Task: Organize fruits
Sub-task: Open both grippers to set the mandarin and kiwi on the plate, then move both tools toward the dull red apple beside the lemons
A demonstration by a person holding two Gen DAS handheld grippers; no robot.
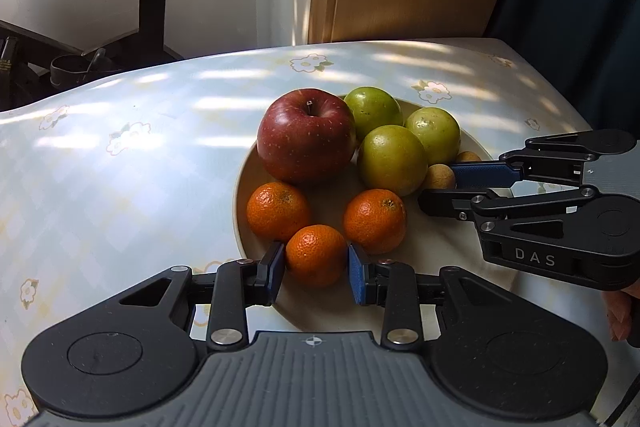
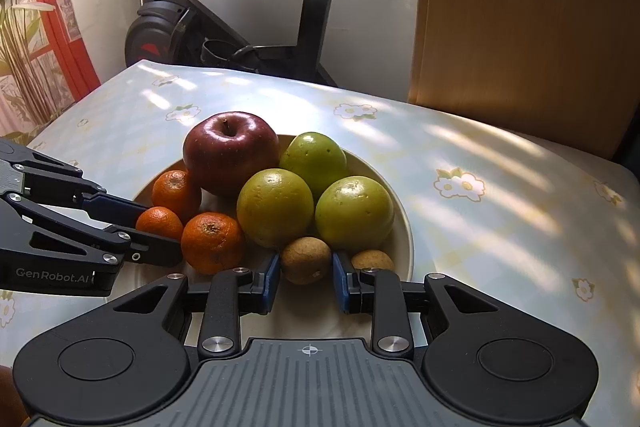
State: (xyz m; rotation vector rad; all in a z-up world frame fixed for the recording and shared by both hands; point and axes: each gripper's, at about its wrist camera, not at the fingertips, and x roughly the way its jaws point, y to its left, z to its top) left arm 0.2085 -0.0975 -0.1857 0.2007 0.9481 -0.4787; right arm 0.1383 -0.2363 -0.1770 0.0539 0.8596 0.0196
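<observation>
A cream plate on the floral tablecloth holds a red apple, three green fruits, mandarins and two small brown fruits. My left gripper is shut on the nearest small mandarin at the plate's front, its blue pads pressing both sides. Two more mandarins lie just beyond it. My right gripper is shut on one brown fruit. The other brown fruit rests beside it.
The tablecloth stretches left of and behind the plate. An exercise bike stands past the table's far edge, and a wooden panel rises at the back right. A person's hand grips the right tool.
</observation>
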